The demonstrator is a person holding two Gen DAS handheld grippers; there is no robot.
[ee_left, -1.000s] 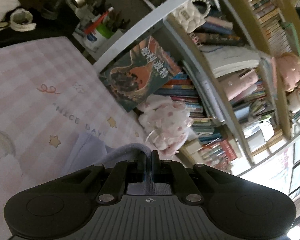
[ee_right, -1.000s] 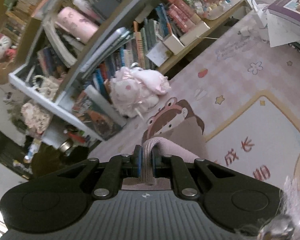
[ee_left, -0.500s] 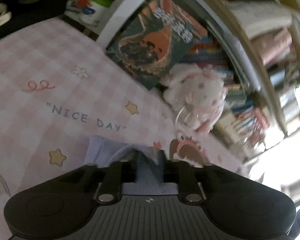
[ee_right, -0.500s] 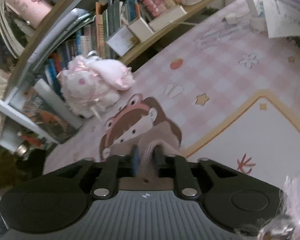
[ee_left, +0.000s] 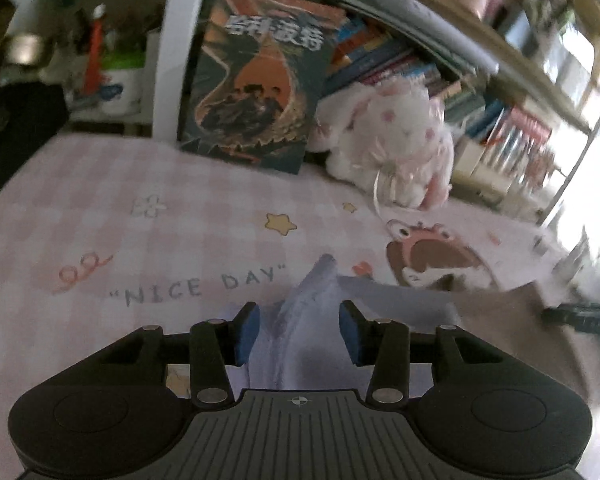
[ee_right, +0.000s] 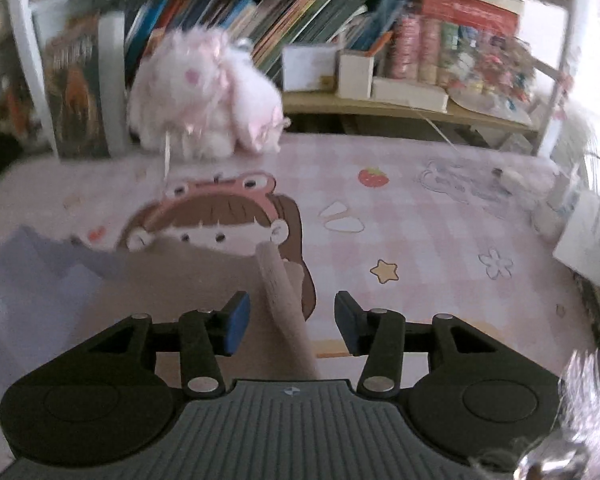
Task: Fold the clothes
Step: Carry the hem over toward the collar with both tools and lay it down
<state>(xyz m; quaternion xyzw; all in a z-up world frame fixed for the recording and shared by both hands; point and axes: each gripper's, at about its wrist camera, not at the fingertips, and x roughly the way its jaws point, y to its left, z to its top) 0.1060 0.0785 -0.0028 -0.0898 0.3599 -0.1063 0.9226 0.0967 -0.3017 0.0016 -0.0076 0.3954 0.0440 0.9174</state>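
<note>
Left gripper point(ee_left: 299, 330) and right gripper point(ee_right: 292, 322) just opened

The garment point(ee_left: 324, 320) lies on the mat point(ee_left: 140, 240), in front of the stuffed toy point(ee_left: 388, 140). Behind the toy stands the bookshelf point(ee_right: 320, 48); a book point(ee_left: 260, 92) leans upright just left of the toy, and a cup of pens point(ee_left: 112, 84) sits further left. A stack of papers point(ee_right: 592, 236) lies well right of the toy, on the mat's edge

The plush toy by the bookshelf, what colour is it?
The plush toy is white and pale pink with pink spots; the right wrist view shows it best.
</note>
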